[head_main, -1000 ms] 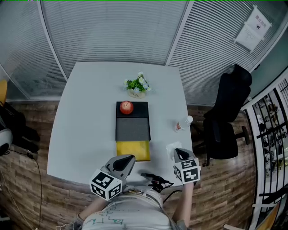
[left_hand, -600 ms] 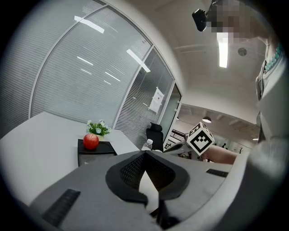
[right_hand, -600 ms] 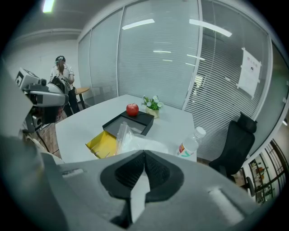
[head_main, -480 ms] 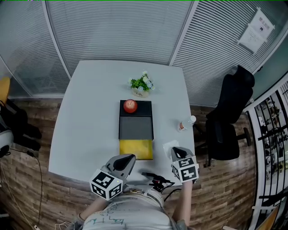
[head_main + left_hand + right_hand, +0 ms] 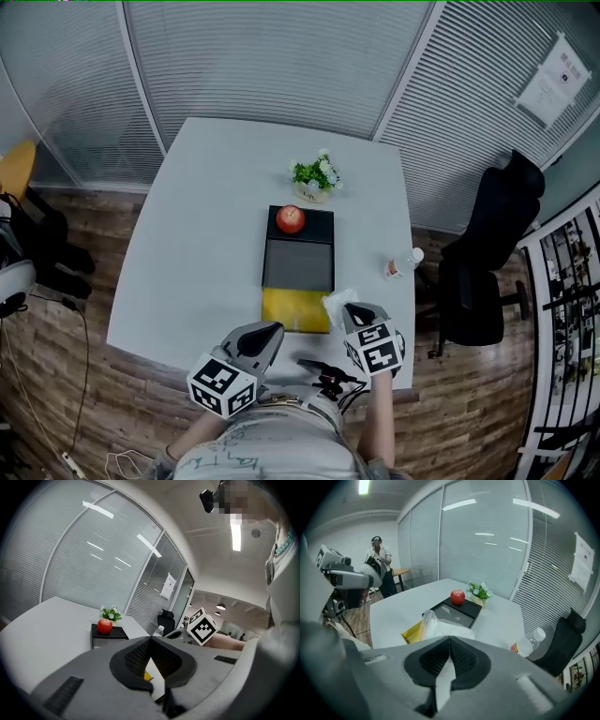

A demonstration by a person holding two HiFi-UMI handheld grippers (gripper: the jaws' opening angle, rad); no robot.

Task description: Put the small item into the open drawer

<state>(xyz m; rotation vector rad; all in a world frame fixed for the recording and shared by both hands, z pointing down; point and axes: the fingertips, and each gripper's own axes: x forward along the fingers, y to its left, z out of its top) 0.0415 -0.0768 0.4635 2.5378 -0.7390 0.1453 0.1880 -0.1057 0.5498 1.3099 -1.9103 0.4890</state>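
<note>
The small item, a white packet in clear plastic [image 5: 337,302] [image 5: 440,627], hangs in my right gripper [image 5: 351,315] [image 5: 449,642], which is shut on it. It hovers at the right front corner of the open yellow drawer [image 5: 292,312] [image 5: 411,632]. The drawer is pulled out of a low black cabinet [image 5: 299,262] with a red apple [image 5: 290,218] [image 5: 458,596] on top. My left gripper [image 5: 269,331] [image 5: 151,641] is shut and empty at the table's front edge, left of the drawer.
A small potted plant [image 5: 319,176] stands behind the cabinet. A plastic bottle [image 5: 403,264] [image 5: 527,646] lies near the table's right edge [image 5: 405,281]. A black office chair [image 5: 487,272] sits to the right of the table. A person stands far off in the right gripper view.
My right gripper has carried the packet to the left, from the table's right side to the drawer's front corner. The left gripper has stayed put.
</note>
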